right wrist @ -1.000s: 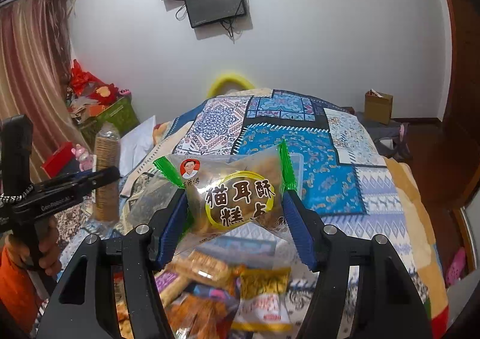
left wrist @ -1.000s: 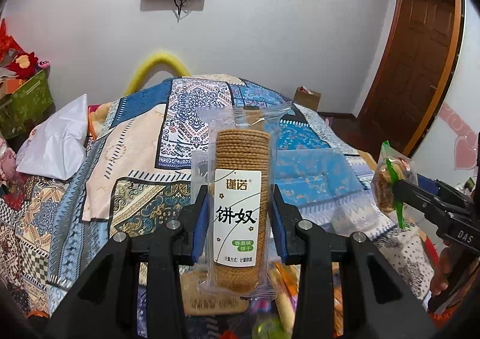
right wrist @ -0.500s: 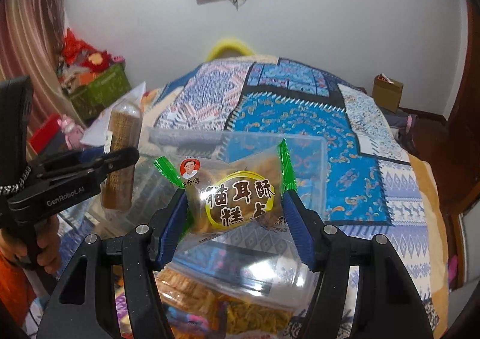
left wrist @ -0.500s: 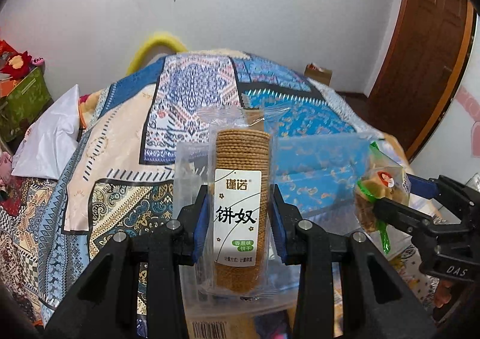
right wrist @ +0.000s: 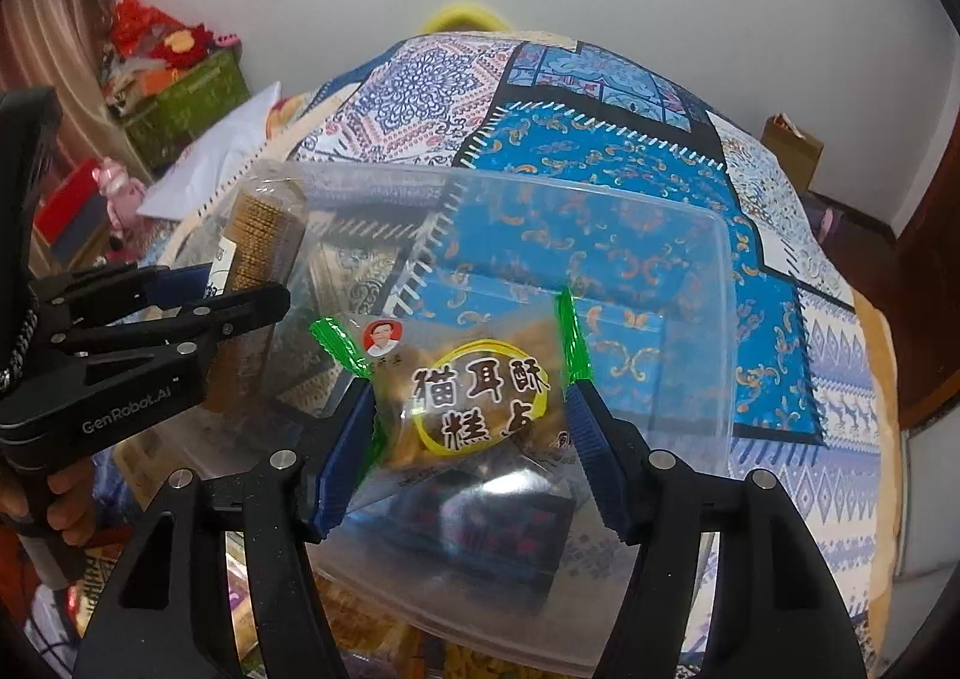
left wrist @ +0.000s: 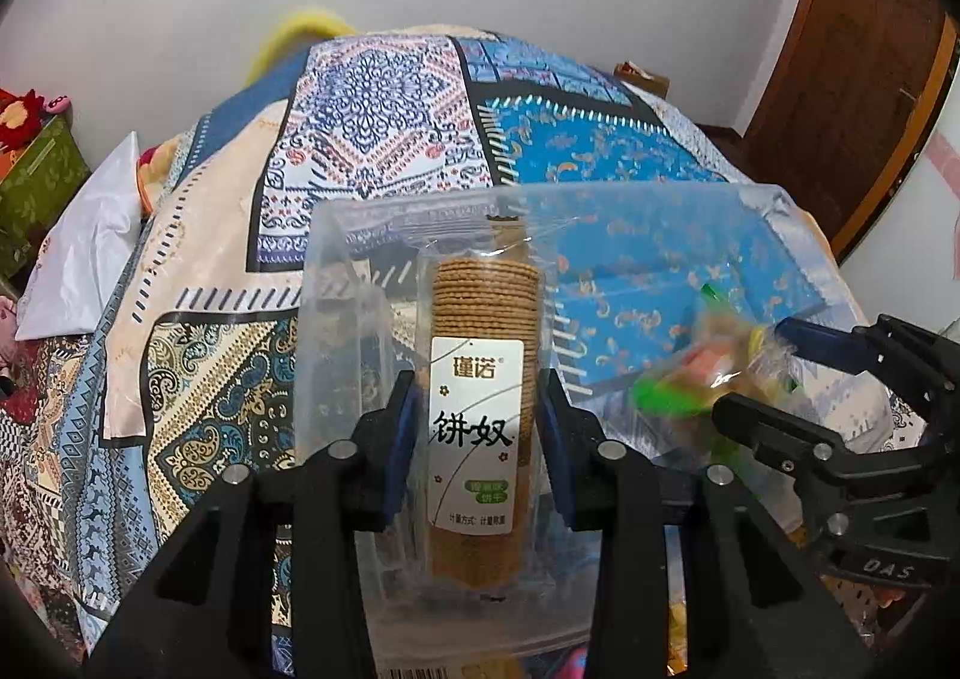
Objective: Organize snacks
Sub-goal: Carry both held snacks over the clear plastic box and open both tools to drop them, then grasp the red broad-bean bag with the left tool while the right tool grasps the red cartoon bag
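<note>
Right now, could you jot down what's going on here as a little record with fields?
left gripper: shut on biscuit pack, held upright
right gripper: shut on pastry bag
bin: clear plastic, on the bedspread
packs vs bin: both held over its opening, not released
near edge: loose snacks beside the bin

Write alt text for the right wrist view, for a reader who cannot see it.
The right tongs grip a clear snack packet with green ends over a clear plastic box on a patterned quilt. At left, the left tongs hold a tall biscuit pack.
</note>
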{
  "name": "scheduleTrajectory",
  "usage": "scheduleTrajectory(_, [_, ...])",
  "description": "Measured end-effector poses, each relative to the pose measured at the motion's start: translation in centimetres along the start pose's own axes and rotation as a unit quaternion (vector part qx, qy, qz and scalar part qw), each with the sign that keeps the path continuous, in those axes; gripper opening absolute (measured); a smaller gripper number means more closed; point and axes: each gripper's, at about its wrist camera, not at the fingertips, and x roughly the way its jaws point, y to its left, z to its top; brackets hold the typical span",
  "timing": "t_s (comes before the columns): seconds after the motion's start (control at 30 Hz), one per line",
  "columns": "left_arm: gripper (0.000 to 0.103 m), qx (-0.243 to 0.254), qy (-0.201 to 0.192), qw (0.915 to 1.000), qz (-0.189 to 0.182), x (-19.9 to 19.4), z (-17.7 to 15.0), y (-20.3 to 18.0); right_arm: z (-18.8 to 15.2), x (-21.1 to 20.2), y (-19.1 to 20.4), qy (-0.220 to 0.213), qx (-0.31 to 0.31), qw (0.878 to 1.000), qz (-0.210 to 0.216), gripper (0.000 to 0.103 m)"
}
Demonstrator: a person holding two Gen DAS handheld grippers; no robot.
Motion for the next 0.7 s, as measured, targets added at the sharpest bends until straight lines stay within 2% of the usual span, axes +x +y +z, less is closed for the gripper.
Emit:
scheduleTrajectory(0.1, [0.041,-0.002,-0.002,1.0,0.003,-0.3,-0.1,-0.1,0.2,-0.4,0.0,-0.004,0.001,1.0,0.005,0.062])
scheduleTrajectory(0.17, [0.047,-0.004,-0.011,0.9999,0.006,-1.2,-0.2,-0.1,0.2,-1.0,-0.1,-0.01,0.002,1.0,0.001,0.062])
scheduleTrajectory(0.23, [0.057,-0.003,-0.025,0.9996,0.011,-2.4,-0.2,-0.1,0.4,-1.6,-0.2,-0.015,0.007,1.0,0.003,0.062])
scheduleTrajectory(0.37, [0.059,0.001,-0.051,0.9986,0.015,-5.3,-0.3,-0.2,0.3,-3.7,-0.3,-0.036,0.015,0.999,0.009,0.062])
scheduleTrajectory(0.47, [0.067,-0.005,-0.07,0.9974,0.016,-7.9,-0.8,-0.1,0.0,-5.3,-0.2,-0.052,0.018,0.998,0.01,0.065])
scheduleTrajectory(0.7, [0.075,-0.004,-0.086,0.9959,0.029,-12.3,-3.6,0.5,-2.1,-9.5,0.7,-0.086,0.02,0.996,0.015,0.071])
